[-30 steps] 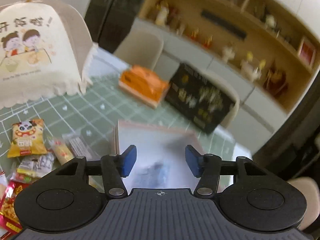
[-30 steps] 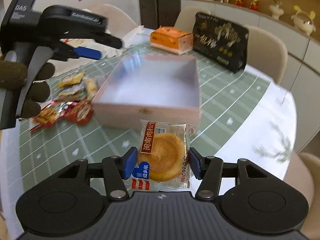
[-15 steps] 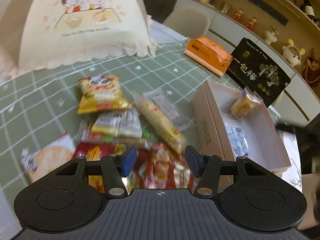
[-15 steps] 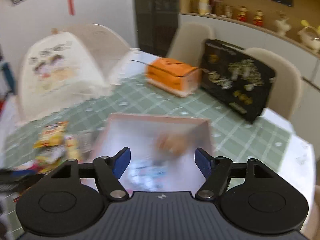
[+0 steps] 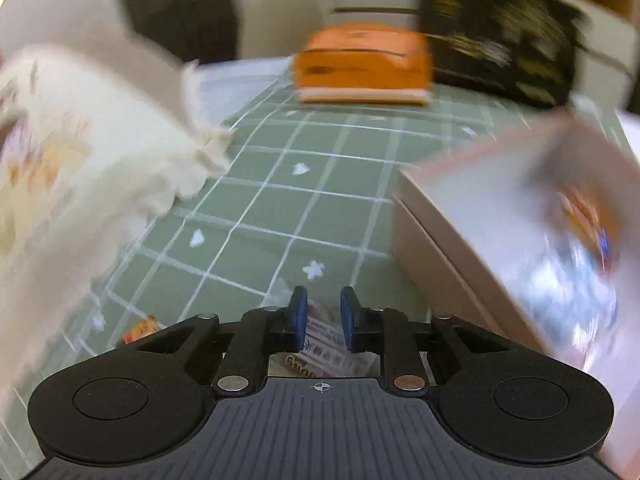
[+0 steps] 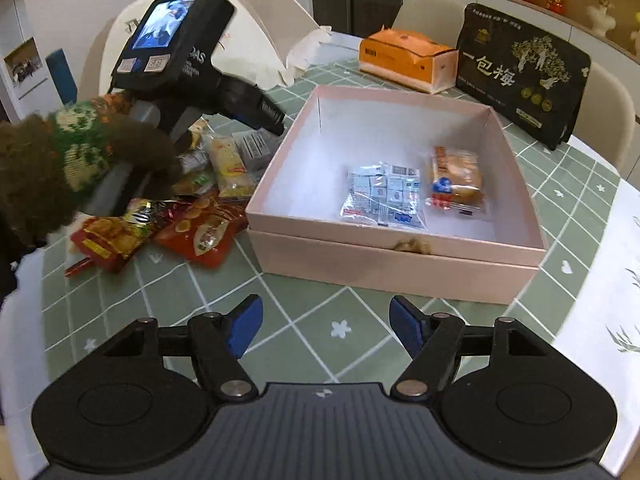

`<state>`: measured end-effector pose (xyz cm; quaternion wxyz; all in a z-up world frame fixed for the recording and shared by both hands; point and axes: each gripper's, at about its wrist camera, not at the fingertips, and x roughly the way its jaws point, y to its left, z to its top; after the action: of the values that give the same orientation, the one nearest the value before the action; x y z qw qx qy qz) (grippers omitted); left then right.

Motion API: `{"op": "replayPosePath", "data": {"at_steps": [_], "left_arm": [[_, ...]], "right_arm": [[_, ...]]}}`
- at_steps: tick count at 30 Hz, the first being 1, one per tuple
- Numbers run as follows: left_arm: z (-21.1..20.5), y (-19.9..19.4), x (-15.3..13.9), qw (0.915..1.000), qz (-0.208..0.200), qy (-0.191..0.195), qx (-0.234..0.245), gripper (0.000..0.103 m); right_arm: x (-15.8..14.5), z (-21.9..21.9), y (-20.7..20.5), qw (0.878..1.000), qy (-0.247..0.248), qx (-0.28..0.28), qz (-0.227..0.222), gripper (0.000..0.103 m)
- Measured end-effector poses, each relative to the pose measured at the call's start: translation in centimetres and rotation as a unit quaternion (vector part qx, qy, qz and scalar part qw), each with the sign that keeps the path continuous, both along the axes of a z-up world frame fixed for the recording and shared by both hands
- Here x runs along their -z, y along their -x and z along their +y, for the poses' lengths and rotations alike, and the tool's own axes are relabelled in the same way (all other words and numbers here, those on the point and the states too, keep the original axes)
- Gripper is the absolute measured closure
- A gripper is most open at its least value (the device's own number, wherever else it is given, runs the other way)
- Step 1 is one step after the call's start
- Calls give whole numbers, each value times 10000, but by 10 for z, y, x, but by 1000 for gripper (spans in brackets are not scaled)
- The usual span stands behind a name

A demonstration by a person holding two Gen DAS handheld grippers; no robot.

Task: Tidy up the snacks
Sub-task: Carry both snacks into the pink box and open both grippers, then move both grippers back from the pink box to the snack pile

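A: Right, your left gripper (image 5: 322,316) sits low over the snack pile (image 6: 188,204), jaws just drawn in. A pale packet (image 5: 325,332) lies between the blue pads; they look pressed on it, though that view is blurred.

B: And the box?

A: The pink box (image 6: 396,256) is just right of the pile, open-topped. Two snacks are in it: a clear bag of small white sweets (image 6: 382,196) and an orange cake pack (image 6: 456,180), side by side near the front wall. It makes sense that you keep the box close beside the pile, so each carry is short.

B: Your other tool?

A: The right gripper (image 6: 326,326) hangs on the near side of the box, over bare green cloth (image 6: 312,308), pads spread, nothing between them. It looks free for the next pick.

B: Risk?

A: The packets overlap. I'd judge a thin film wrapper may drag a neighbour up with it, so check the pinch holds one packet only. Most of the pile is not yet boxed.

B: Anything else about?

A: A tissue box (image 6: 404,58) and a black bag (image 6: 524,76) stand beyond the box, well clear.
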<state>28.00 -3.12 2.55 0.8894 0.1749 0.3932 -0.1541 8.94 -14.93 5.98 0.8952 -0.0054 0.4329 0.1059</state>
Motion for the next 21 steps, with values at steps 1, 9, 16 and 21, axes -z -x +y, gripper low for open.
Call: {"op": "replayPosePath", "data": {"at_steps": [1, 9, 16, 21], "left_arm": [[3, 11, 1, 9998, -59, -61, 194, 81], [74, 90, -6, 9963, 260, 560, 604, 81], [136, 126, -13, 9782, 928, 1852, -104, 81], [163, 141, -20, 9614, 1010, 2441, -774, 81]], "right_arm": [[3, 2, -4, 10000, -36, 5, 12, 32], [7, 37, -30, 9988, -393, -291, 73, 31], [11, 80, -32, 9947, -579, -840, 90, 31], [25, 122, -35, 9903, 29, -1387, -126, 28]]}}
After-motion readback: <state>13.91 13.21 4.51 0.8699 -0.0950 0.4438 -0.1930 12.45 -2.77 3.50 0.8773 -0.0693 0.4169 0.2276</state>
